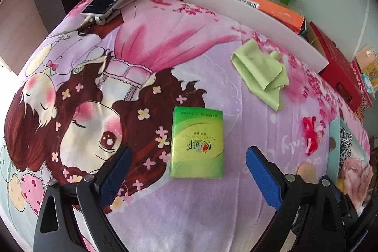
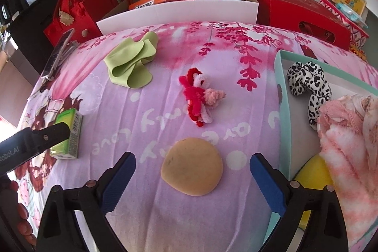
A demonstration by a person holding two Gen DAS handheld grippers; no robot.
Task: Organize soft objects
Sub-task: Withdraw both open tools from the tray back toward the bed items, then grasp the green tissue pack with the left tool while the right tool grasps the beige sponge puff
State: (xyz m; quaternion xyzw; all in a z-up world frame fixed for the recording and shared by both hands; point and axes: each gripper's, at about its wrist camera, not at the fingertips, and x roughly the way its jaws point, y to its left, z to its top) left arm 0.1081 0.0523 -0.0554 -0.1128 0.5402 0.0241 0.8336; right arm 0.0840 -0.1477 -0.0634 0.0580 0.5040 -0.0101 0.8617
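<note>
- A printed sheet (image 2: 165,216) covers the surface, which may be a tabletop or a bed; it cannot be told which. The loose soft things are spread across it.
- A teal box (image 2: 282,110) is seen at the right edge of the sheet in the right wrist view. Inside it are held a pink towel (image 2: 349,157), a spotted plush (image 2: 309,84) and something yellow (image 2: 314,171), mostly hidden under the towel.
- A green cloth (image 2: 130,63) is left crumpled at the far side of the sheet, well apart from the box.
- A tissue pack (image 1: 197,143) lies flat just ahead of the left tongs (image 1: 187,171), which are spread wide and hold nothing; the pack sits between the two blue pads, slightly toward the right one.
- A tan pad (image 2: 191,165), round and flat, lies between the pads of the right tongs (image 2: 192,177), which are likewise released and empty.
- A red fuzzy toy (image 2: 199,96) rests near the middle of the sheet, beyond the tan pad.
- The step in hand is judged to be a pick of the nearest item by each hand. The left tongs would best be shifted a little rightward, lowered until the pads flank the pack's long sides, and closed gently, since the pack will likely squash.
- The tan pad is thin, so the right pads should be pressed into the sheet beside its rim before closing; the sheet may be pinched along with it.
- Free room in the box is seen near the spotted plush, where items are best set.
</note>
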